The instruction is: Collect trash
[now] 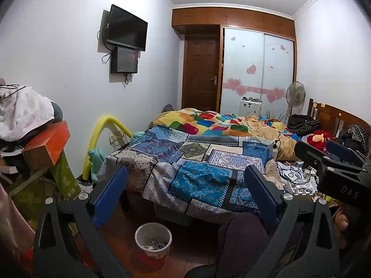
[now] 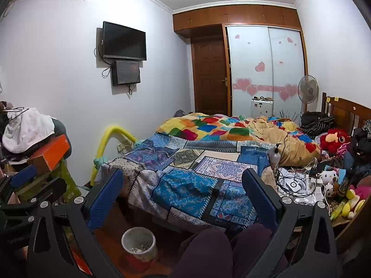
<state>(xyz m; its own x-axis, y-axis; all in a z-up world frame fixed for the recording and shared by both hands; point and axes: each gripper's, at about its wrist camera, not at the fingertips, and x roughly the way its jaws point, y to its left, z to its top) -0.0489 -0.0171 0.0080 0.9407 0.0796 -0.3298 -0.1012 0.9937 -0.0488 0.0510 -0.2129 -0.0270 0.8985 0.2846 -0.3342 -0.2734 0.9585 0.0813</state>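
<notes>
The left gripper (image 1: 185, 183) and right gripper (image 2: 183, 185) both hover with jaws spread wide and empty, side by side above a bedroom floor, pointing at the foot of a bed (image 1: 197, 162) draped in a blue patchwork cover. Below and between them, a small white trash bin (image 1: 153, 239) stands upright on the wooden floor just beside the bed's corner, with scraps of trash (image 2: 140, 248) lying in its bottom. The person's dark-clad knees (image 2: 208, 250) show beside the bin. A television (image 1: 127, 28) hangs on the left wall.
</notes>
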